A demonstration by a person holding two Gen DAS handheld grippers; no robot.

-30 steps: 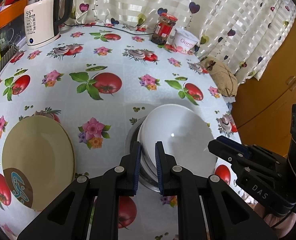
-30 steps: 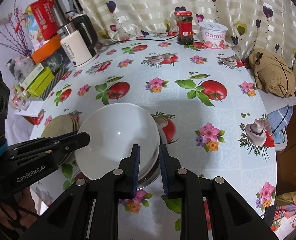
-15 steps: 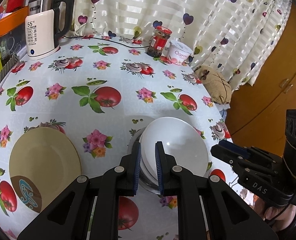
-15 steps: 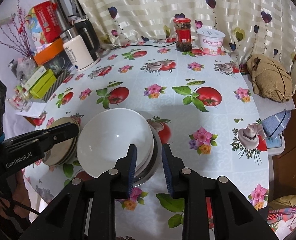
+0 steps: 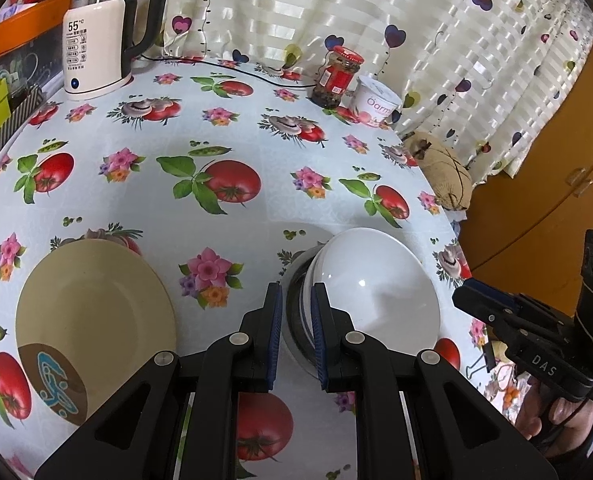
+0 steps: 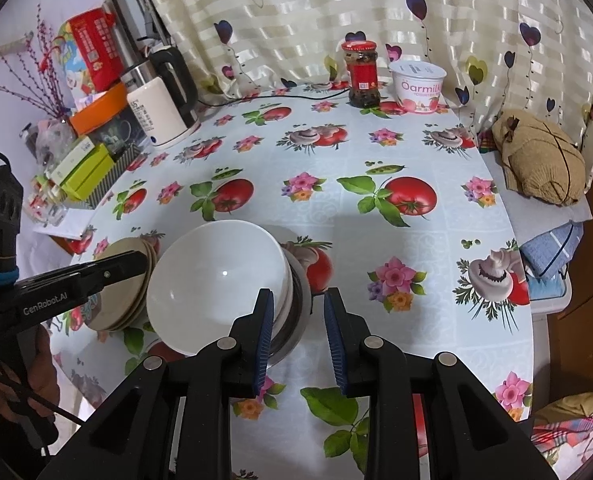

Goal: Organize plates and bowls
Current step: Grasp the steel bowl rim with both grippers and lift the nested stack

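Table in fruit-print cloth: beige plates, stacked bowls, kettle, jar, tub.

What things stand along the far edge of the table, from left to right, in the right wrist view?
Electric kettle → red-lidded jar → yoghurt tub → brown cloth bundle.

Bowl stack right of plates on table, kettle and jar behind
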